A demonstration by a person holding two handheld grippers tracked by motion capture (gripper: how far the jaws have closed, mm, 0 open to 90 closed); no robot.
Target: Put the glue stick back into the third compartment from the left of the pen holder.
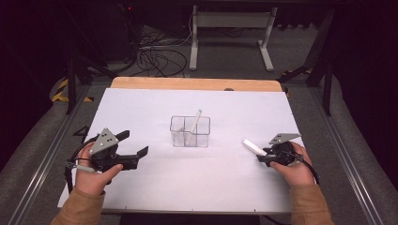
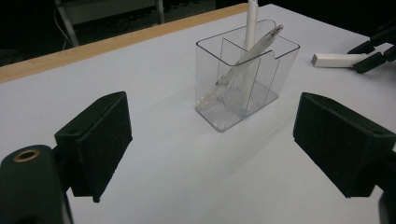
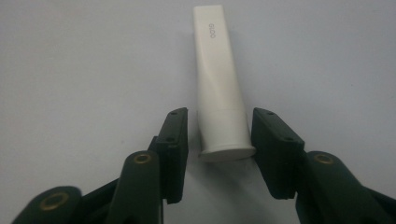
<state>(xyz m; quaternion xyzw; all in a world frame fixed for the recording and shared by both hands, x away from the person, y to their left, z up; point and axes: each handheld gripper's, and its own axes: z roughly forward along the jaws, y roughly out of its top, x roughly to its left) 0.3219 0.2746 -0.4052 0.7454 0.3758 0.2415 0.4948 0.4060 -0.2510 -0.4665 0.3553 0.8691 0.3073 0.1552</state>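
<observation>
So here's where I'm at: my right gripper (image 3: 219,135) has its jaws on either side of the cap end of a small white tube (image 3: 218,84), which is lying flat on the white table mat (image 1: 141,108). One jaw looks to be touching it, the other has a sliver of a gap, so I can't honestly tell whether it's clamped yet. I'm taking it by the fat cap end because that leaves the flat tail pointing away, ready to go nose-first into something.

That something is presumably the clear divided organizer (image 2: 247,79) in the middle of the mat, well apart from the tube. It already holds a white pen (image 2: 252,23) and a clear pen (image 2: 252,51), both leaning inside it, so I'd aim for a free compartment.

My left gripper (image 1: 131,144) is parked near the mat's left side, jaws wide apart and holding nothing, pointed at the organizer. Probably handy for steadying that light box if it tips.
</observation>
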